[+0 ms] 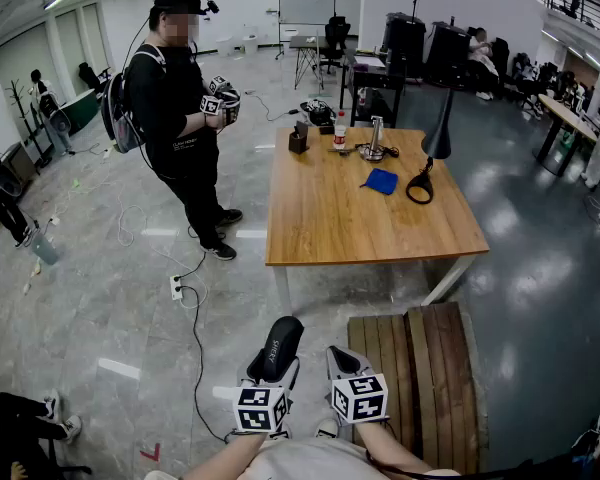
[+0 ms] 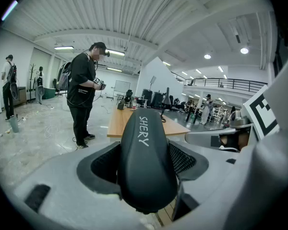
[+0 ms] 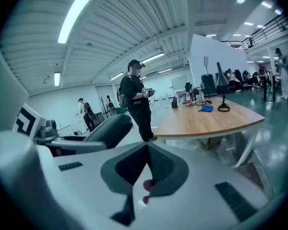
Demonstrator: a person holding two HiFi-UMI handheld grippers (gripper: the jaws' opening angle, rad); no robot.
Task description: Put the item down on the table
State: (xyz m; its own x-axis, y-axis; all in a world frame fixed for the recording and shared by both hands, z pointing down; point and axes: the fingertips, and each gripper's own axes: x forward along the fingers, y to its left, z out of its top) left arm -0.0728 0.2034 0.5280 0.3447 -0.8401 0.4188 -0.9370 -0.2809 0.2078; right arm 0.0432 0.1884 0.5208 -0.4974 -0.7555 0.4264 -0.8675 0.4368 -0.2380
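A black oblong case with white lettering sits between the jaws of my left gripper, well short of the wooden table. In the left gripper view the case fills the gap and both pads press on its sides, so the left gripper is shut on it. The table lies ahead, beyond the case. My right gripper hangs beside the left one. In the right gripper view its jaws meet with nothing between them, and the table stretches away on the right.
A person in black stands left of the table, holding grippers. At the table's far end are a bottle, a dark box, a blue cloth and a black lamp. A slatted wooden bench stands before me. A power strip and cable lie on the floor.
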